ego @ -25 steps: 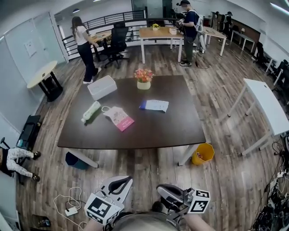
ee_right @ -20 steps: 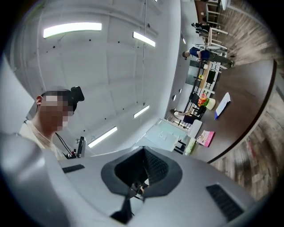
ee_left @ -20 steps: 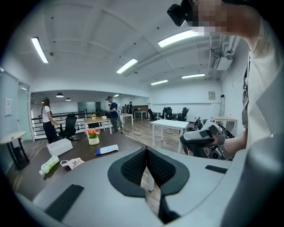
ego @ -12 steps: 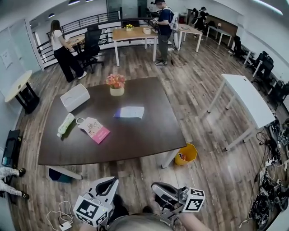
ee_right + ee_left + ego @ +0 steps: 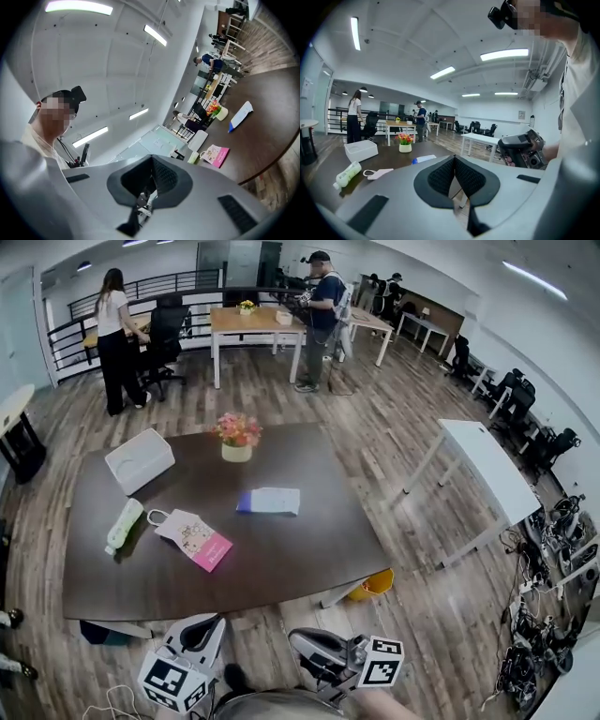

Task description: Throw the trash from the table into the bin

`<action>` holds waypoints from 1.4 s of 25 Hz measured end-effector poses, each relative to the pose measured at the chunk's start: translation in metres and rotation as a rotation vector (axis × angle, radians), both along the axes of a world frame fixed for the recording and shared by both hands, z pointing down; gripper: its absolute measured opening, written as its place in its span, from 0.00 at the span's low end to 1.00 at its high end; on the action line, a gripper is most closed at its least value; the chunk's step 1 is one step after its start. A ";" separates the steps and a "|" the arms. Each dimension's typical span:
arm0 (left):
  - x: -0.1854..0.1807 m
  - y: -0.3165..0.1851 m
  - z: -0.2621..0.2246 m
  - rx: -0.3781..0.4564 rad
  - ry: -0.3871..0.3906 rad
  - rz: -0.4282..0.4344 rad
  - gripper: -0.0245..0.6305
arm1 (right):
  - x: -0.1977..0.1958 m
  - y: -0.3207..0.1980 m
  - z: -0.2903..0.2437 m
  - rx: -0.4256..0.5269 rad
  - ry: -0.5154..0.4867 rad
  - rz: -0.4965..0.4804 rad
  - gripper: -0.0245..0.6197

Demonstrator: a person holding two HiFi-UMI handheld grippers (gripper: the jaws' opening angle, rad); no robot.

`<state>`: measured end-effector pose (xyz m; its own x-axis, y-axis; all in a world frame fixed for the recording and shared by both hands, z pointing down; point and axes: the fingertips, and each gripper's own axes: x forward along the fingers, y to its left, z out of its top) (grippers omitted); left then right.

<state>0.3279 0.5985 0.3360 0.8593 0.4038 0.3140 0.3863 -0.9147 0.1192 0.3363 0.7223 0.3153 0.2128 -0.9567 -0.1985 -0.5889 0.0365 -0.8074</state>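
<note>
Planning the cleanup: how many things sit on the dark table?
5: white box at back left, flower pot at back, bottle at left, pink pouch beside it, blue-white packet at centre. None seems hidden.

Head view steeply down; 2 gripper views low along jaws; table in all 3.

It was an open-plan office, with rows of desks and swivel chairs on a wood floor under long ceiling lights.
</note>
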 end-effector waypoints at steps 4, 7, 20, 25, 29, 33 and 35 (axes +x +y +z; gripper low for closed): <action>0.007 -0.080 0.015 -0.016 0.018 -0.006 0.06 | -0.004 -0.082 0.004 -0.050 0.062 -0.018 0.05; 0.008 -0.118 0.017 -0.008 0.015 -0.013 0.06 | -0.007 -0.123 0.009 -0.110 0.084 -0.051 0.05; 0.063 -0.157 0.007 0.084 -0.085 -0.162 0.06 | 0.076 -0.180 0.024 -0.088 -0.003 -0.276 0.05; 0.102 -0.159 -0.007 0.070 -0.054 -0.278 0.06 | 0.122 -0.177 0.043 -0.073 -0.026 -0.385 0.05; 0.112 -0.163 -0.004 0.141 -0.085 -0.363 0.06 | 0.144 -0.172 0.049 -0.055 -0.053 -0.472 0.05; 0.116 -0.181 0.000 0.198 -0.117 -0.429 0.06 | 0.158 -0.179 0.045 -0.031 -0.019 -0.512 0.05; 0.119 -0.192 0.001 0.217 -0.120 -0.451 0.06 | 0.162 -0.186 0.042 -0.017 -0.012 -0.516 0.05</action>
<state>0.4469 0.4060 0.3369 0.8859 -0.0845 0.4562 -0.0575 -0.9957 -0.0729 0.4981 0.5366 0.3571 -0.2852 -0.9409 -0.1827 -0.4884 0.3067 -0.8169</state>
